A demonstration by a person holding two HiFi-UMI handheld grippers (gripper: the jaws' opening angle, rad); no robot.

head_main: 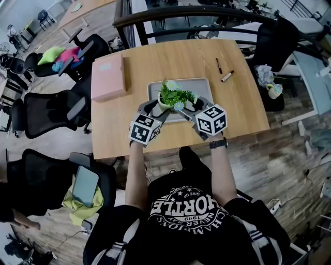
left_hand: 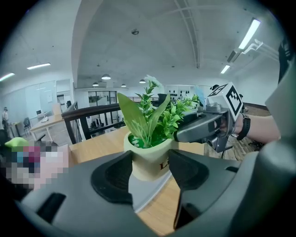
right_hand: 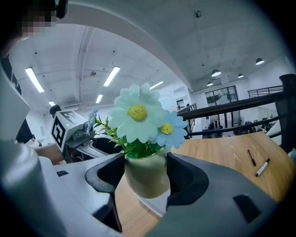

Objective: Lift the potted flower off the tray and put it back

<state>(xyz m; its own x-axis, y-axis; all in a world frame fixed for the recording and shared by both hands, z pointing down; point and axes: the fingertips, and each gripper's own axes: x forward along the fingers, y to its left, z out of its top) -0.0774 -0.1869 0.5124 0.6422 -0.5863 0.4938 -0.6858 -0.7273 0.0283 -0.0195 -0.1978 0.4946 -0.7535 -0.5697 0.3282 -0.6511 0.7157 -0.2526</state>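
The potted flower (head_main: 166, 99), a cream pot with green leaves and pale blue daisies, hangs a little above the grey tray (head_main: 202, 85) on the wooden table. My left gripper (head_main: 156, 109) grips the pot (left_hand: 149, 162) from the left, its pads pressed on both sides. From the right, my right gripper (head_main: 195, 107) is shut on the same pot (right_hand: 147, 180). In the left gripper view the right gripper (left_hand: 203, 127) shows behind the leaves. A corner of the tray (right_hand: 155, 204) shows under the pot. The pot stands upright.
A pink box (head_main: 107, 77) lies at the table's left. Two pens (head_main: 223, 71) lie at the back right. Black office chairs (head_main: 51, 111) stand along the left side. A dark railing (head_main: 196, 15) runs behind the table, and a second flower pot (head_main: 270, 83) stands off to the right.
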